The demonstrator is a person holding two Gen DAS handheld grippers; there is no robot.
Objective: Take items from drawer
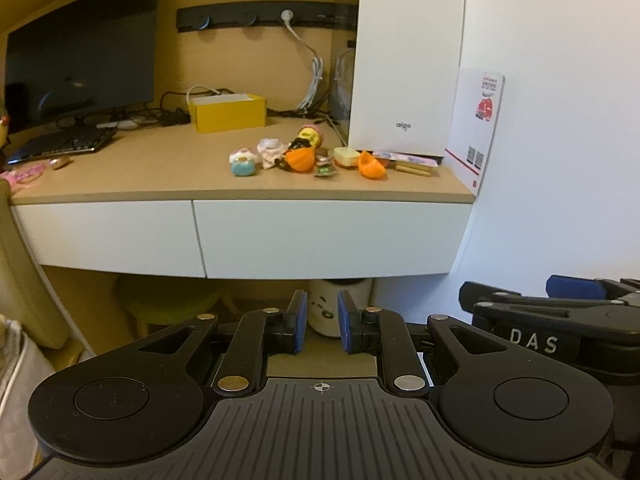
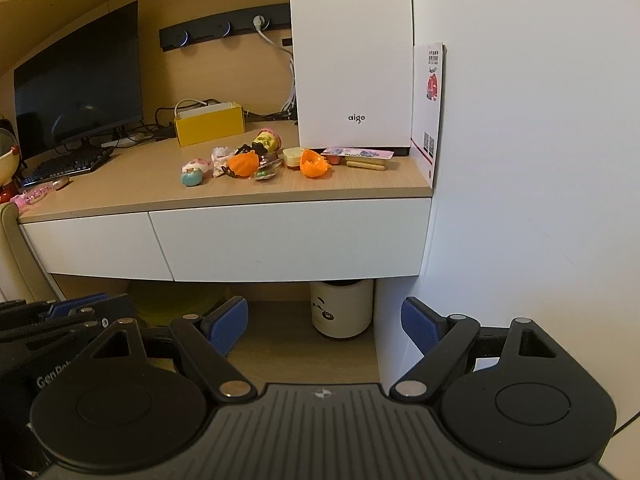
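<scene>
"aigo" is printed low on the white computer case (image 1: 404,64), right of centre. "DAS" marks the right claw (image 1: 560,312); the left claw (image 2: 60,344) shows what seems "GenRob".

matt white drawer (image 2: 288,236), wood-look desktop (image 2: 140,184)

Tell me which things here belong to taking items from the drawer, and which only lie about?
For the job:
right drawer, shut
left drawer, shut
left gripper
right gripper

Lying about:
yellow box
monitor
keyboard
white computer case

White wall (image 2: 520,120) beside wooden desk (image 2: 140,188)
</scene>
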